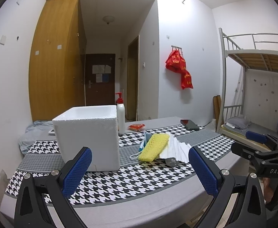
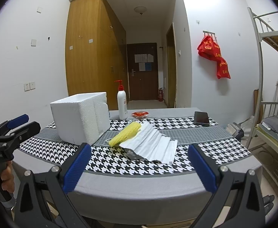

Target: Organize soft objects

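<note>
Left wrist view shows the left gripper (image 1: 140,172) and right gripper (image 2: 138,168) both spread wide and empty at the table's near edge, the soft pile (image 1: 159,148) untouched right of the foam box (image 1: 87,136), so approach and grasping come next.

White walls (image 2: 25,60), scuffed, with switch plates and a double socket (image 2: 29,86) on the left. Tall wooden wardrobe (image 1: 55,57) beside a corridor ending in a dark brown door (image 2: 142,72) with papers taped to it. Dome ceiling lamp (image 2: 140,9) in the corridor, unlit. Red fire extinguisher (image 2: 160,94) on the floor by the door. Red bags (image 2: 214,55) hang from a wall hook rack. Metal bunk bed (image 1: 253,60) at right, its upper slats bare. Lighting even, indoor.
</note>
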A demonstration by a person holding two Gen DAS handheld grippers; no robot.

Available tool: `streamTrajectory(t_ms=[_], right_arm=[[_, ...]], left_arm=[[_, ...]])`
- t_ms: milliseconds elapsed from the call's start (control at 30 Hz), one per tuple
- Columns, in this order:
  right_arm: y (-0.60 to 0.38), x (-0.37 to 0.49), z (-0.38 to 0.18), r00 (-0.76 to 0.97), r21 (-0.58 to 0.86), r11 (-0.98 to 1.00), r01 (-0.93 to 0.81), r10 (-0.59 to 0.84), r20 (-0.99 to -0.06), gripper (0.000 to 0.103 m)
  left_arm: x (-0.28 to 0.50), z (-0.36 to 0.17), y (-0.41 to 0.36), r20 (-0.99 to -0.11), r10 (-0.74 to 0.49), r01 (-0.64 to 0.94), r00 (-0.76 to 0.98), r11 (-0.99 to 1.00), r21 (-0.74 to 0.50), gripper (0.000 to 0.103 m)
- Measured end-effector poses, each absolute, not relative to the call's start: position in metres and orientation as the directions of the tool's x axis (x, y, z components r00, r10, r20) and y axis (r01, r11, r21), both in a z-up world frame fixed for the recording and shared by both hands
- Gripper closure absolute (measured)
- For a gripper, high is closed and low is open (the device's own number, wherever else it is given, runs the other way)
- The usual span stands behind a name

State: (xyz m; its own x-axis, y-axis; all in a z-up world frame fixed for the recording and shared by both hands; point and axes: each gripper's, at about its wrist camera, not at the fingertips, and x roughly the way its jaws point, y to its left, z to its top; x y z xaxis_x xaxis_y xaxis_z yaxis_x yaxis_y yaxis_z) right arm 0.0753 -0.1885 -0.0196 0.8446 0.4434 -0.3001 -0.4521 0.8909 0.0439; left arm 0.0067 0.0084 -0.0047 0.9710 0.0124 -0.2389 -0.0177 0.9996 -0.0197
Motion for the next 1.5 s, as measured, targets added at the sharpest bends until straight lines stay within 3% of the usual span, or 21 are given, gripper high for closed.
streamTrajectory(t_ms=[1500], right_arm=[[-0.1866, 0.0824, -0.0186, 0.841, 0.039, 0.889, -0.456, 0.445, -0.307, 0.001]], left_arm=[[0.0151, -0.0046, 0.0168, -0.269, 0.007, -0.019, 0.963, 0.999, -0.042, 0.001]])
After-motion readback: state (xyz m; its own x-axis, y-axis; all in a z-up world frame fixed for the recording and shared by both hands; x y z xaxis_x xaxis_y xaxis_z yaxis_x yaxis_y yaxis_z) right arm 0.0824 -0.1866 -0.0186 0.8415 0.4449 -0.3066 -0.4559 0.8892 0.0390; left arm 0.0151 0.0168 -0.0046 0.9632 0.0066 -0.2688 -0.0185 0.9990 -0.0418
